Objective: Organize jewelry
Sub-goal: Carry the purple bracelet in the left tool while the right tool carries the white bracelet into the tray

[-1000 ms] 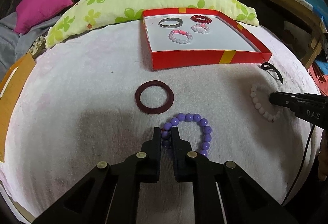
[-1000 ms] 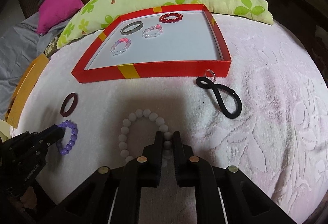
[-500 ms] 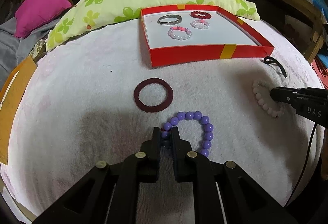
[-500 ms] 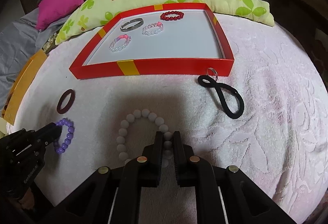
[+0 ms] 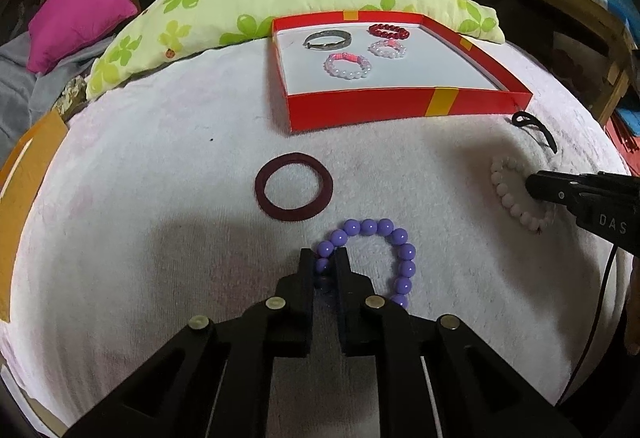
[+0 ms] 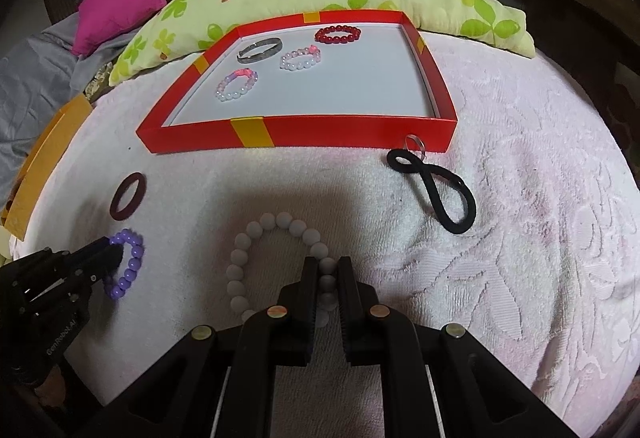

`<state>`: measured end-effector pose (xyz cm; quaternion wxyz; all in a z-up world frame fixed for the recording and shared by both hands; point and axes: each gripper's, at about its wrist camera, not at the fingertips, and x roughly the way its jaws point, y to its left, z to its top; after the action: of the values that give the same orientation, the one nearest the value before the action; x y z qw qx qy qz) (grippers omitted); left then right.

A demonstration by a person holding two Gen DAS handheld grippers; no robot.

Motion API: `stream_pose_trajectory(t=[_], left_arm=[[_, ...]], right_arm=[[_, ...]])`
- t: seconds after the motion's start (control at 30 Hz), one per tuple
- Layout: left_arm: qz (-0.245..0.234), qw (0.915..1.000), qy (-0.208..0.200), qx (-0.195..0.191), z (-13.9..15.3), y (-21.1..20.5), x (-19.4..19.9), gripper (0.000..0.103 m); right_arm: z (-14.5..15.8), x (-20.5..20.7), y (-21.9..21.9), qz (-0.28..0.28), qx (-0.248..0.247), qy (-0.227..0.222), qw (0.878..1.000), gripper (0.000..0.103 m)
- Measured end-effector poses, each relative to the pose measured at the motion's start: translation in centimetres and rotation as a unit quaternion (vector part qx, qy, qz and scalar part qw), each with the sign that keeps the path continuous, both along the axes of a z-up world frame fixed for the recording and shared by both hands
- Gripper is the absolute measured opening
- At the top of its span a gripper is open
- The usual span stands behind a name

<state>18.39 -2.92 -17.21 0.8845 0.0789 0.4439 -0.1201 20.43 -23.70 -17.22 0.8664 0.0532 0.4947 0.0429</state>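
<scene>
Nothing has really moved since a second ago: both my tools stay where they were, and every piece lies as it did on the white towel (image 5: 160,197). My left tool (image 5: 324,266) is closed on a bead of the purple bead bracelet (image 5: 394,262), which rests on the towel just below the dark red flat ring (image 5: 294,191), while my right tool (image 6: 326,272) is pinched on the white bead bracelet (image 6: 244,262) beside the black hair tie (image 6: 436,185). Beyond them the red tray (image 6: 320,133) holds a metal bangle (image 6: 260,49), a red bead bracelet (image 6: 338,34) and two pale pink bead bracelets.
</scene>
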Motion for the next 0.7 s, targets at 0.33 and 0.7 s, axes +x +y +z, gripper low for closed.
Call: stream_pose_trajectory(t=[0.33,0.7], left_arm=[[-0.006,0.9993,-0.028,-0.024,1.6,0.4,-0.6,0.009],[-0.008,0.9971,-0.052,-0.055,3.9,1.2,-1.4,0.009]], right_arm=[[1.2,-0.6,-0.7,0.0,0.02,-0.021,1.0,0.011],[3.2,-1.5,-1.2,0.002,0.045,-0.052,0.998,0.011]])
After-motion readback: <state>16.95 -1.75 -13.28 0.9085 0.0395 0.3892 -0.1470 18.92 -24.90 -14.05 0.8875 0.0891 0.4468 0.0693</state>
